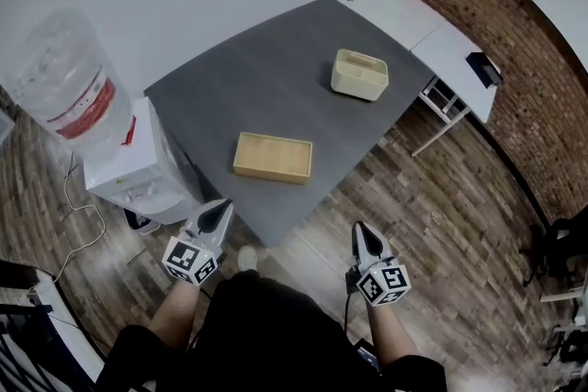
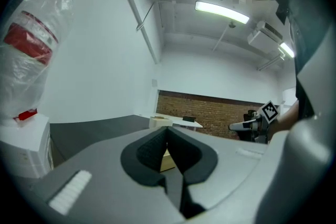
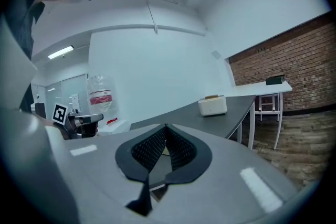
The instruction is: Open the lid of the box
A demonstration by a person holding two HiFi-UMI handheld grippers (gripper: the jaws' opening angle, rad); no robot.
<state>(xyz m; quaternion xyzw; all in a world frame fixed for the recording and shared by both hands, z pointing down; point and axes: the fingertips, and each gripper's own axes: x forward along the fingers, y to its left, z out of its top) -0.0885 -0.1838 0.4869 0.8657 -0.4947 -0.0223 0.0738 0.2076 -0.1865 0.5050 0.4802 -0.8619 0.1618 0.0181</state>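
A cream box (image 1: 359, 73) with a wooden lid and handle stands shut near the far right of the dark grey table (image 1: 248, 87). It also shows in the right gripper view as the cream box (image 3: 212, 105). A flat wooden tray (image 1: 272, 157) lies near the table's front edge. Both grippers hang over the floor, short of that edge. My left gripper (image 1: 217, 213) points toward the tray, jaws shut and empty. My right gripper (image 1: 361, 232) is also shut with nothing in it. In their own views the left gripper (image 2: 167, 129) and right gripper (image 3: 166, 126) show tips touching.
A white water dispenser (image 1: 138, 170) with a big bottle (image 1: 69, 92) stands left of the table, a cable (image 1: 78, 216) on the floor beside it. A white table (image 1: 432, 23) carrying a black object (image 1: 484, 69) adjoins the far right. A brick wall (image 1: 514, 41) runs along the right.
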